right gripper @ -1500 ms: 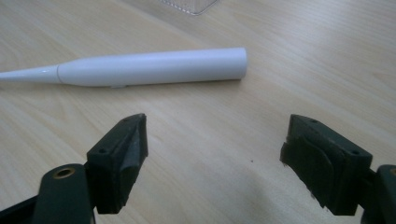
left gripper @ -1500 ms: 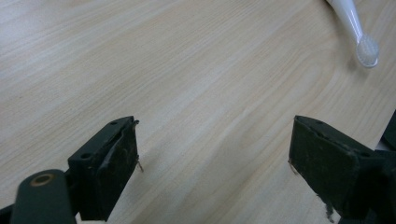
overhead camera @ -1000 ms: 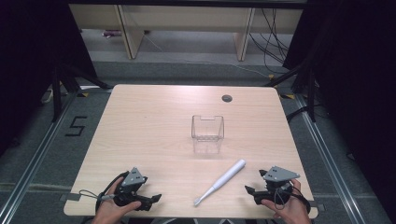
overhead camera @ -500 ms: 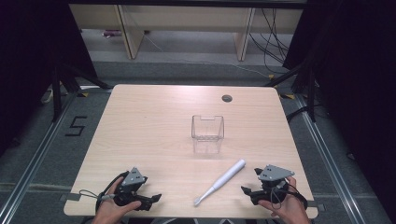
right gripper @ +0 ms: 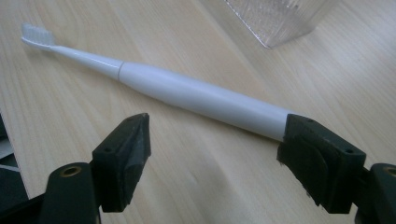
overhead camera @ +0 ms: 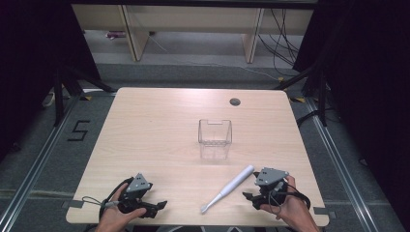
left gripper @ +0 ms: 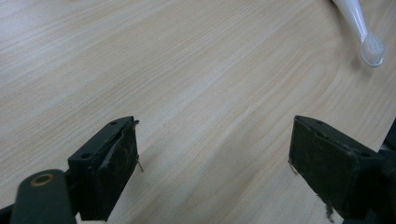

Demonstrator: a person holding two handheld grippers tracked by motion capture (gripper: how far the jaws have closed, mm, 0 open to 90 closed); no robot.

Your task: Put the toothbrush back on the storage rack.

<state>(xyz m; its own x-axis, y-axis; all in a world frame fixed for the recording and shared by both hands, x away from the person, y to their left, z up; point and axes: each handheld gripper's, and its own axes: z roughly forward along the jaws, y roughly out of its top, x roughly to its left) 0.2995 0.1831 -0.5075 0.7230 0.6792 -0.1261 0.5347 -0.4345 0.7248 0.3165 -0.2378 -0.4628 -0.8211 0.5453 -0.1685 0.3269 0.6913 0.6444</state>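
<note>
2 open empty grippers, left (overhead camera: 155,207), right (overhead camera: 250,197), near table edge (overhead camera: 193,223); right's narrowing beside toothbrush (overhead camera: 228,188).

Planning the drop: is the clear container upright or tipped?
Upright. The clear container stands on its base on the table, open rim up, apparently empty; the toothbrush lies beside it.

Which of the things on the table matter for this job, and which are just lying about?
In the job:
- white electric toothbrush, lying flat
- right tool, open, its jaws just closing, nothing between them
- clear plastic container, likely its destination

Lying about:
- left tool, open, idle
- cable hole in table
</note>
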